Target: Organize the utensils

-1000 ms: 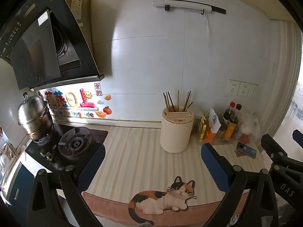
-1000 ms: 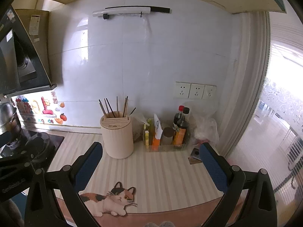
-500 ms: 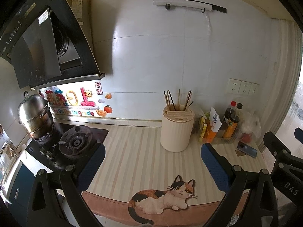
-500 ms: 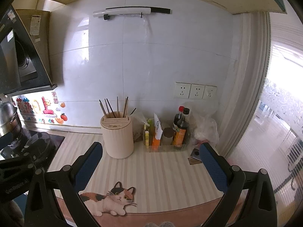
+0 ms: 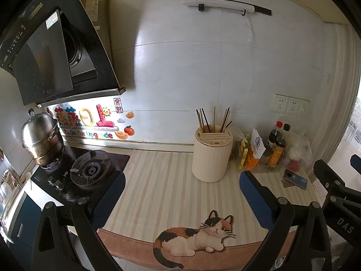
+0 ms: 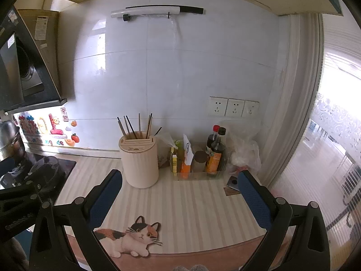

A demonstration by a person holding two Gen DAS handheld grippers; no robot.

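Observation:
A cream cylindrical utensil holder (image 5: pixel 211 157) stands on the striped counter near the wall, with several chopsticks (image 5: pixel 213 120) upright in it. It also shows in the right wrist view (image 6: pixel 140 161), with its chopsticks (image 6: pixel 135 126). My left gripper (image 5: pixel 181 188) is open and empty, held above the counter's front edge, short of the holder. My right gripper (image 6: pixel 179 188) is open and empty, to the right of the left one, also short of the holder.
A gas stove (image 5: pixel 90 171) with a steel pot (image 5: pixel 41 140) sits at the left under a range hood (image 5: pixel 52 52). Sauce bottles (image 6: pixel 215 153) and packets in a clear tray, a plastic bag (image 6: pixel 244 155) and a phone (image 5: pixel 295 179) lie right of the holder. A cat-print mat (image 5: pixel 198 234) covers the counter's front edge.
Both views have shifted only slightly; the grippers stay open and nothing on the counter has moved.

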